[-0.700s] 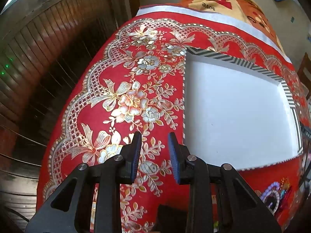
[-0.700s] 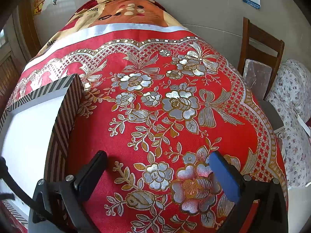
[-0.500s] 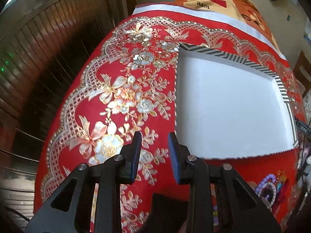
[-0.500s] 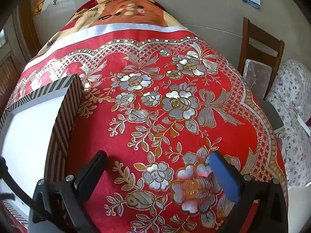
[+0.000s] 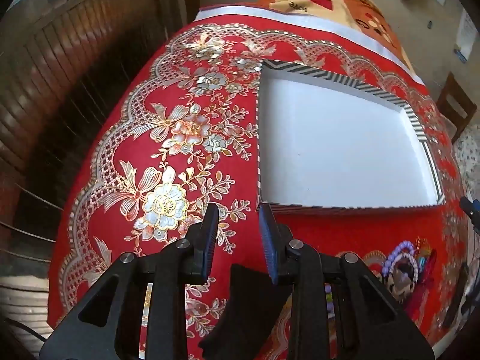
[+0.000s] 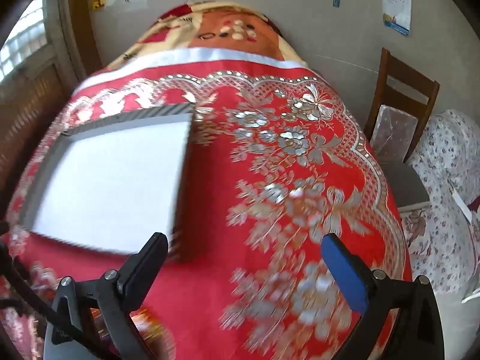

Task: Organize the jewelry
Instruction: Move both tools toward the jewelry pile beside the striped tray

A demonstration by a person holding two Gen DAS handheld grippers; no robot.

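Note:
A shallow white tray with a black-and-white striped rim (image 5: 309,73) lies on the red floral tablecloth; it also shows in the right wrist view (image 6: 129,113), blurred. A heap of jewelry (image 5: 405,265), with purple and pearl bead bracelets, lies on the cloth in front of the tray at the lower right of the left wrist view. My left gripper (image 5: 237,234) hovers over the cloth near the tray's near-left corner, jaws narrowly apart and empty. My right gripper (image 6: 244,265) is wide open and empty above the cloth, to the right of the tray.
The table's left edge drops toward dark wooden panelling (image 5: 60,75). A wooden chair (image 6: 399,114) and a floral-covered seat (image 6: 450,195) stand beside the table's right edge. A patterned blanket (image 6: 228,30) covers the far end.
Both grippers have drawn back toward the near side of the table. The tray now looks farther off in both views, and the jewelry heap shows more fully. The right view is motion-blurred.

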